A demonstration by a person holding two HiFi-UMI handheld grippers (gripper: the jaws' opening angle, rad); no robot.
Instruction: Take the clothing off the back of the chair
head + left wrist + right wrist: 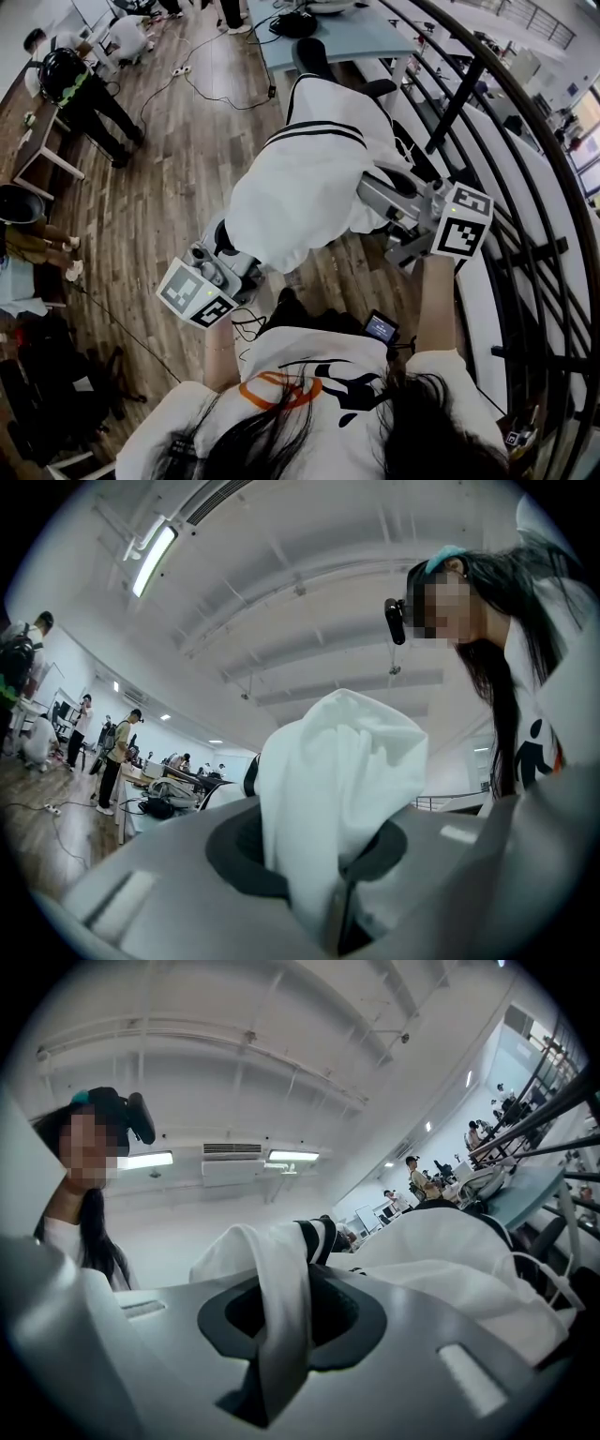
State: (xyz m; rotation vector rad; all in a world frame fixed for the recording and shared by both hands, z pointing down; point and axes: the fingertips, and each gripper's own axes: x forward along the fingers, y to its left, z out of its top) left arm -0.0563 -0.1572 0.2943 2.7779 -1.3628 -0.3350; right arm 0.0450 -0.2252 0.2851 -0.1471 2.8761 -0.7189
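Observation:
A white garment with black stripes [309,178] hangs stretched between my two grippers in the head view, lifted above the black chair [314,58] whose back shows at its far end. My left gripper [225,262] is shut on the garment's lower left edge; the white cloth [337,799] bunches up out of its jaws. My right gripper [375,202] is shut on the right side, with a striped fold of cloth [281,1307] pinched between its jaws. The fingertips are hidden by fabric.
A black railing [487,112] curves along the right side. A light table [337,33] stands behind the chair. Cables [202,89] lie on the wooden floor [169,187]. People [80,89] stand at the far left by desks.

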